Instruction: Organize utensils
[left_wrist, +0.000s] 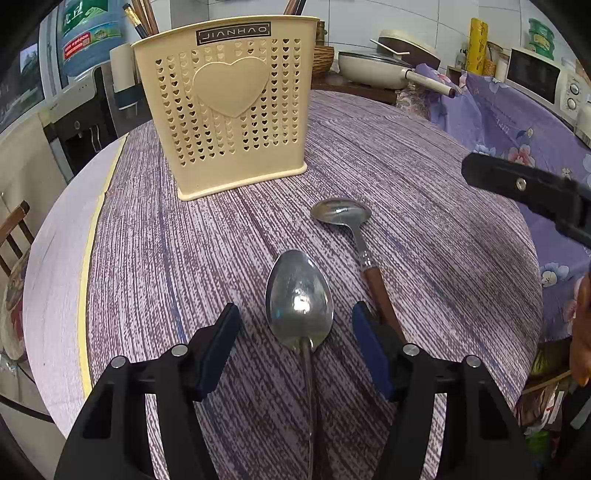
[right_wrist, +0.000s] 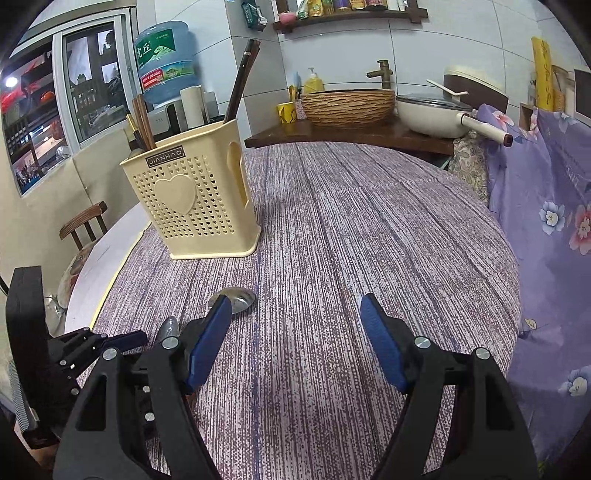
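Left tongs (left_wrist: 295, 328) are low over the surface (left_wrist: 424, 177), half-open, nothing gripped. The all-steel spoon (left_wrist: 300, 299) lies between the pads: bowl at 12 o'clock just past the tips, neck about level with them, handle running back toward 6 o'clock under the wrist. Long axis is nearly in line with where the tongs point, so the pads sit either side of the neck and would close across it. Neither pad touches metal yet; clear gap both sides.

The brown-handled spoon (left_wrist: 352, 236) lies just beside it at about 1 o'clock, bowl away, handle slanting back until the right pad (left_wrist: 371, 354) hides its end. I can't tell whether that pad touches the handle; risk is snagging it on closing.

Right tongs (right_wrist: 295, 343) are wide open and empty over bare cloth, with both spoons off at their 9–10 o'clock. Left hand is clearly the nearer one for the steel spoon.

The utensil holder (left_wrist: 225, 107) stands upright at 11 o'clock from the left tongs, well apart from the spoons, chopsticks (right_wrist: 142, 122) already inside.

My read: next is pinching the neck, lifting, then tipping the spoon handle-down into the holder.
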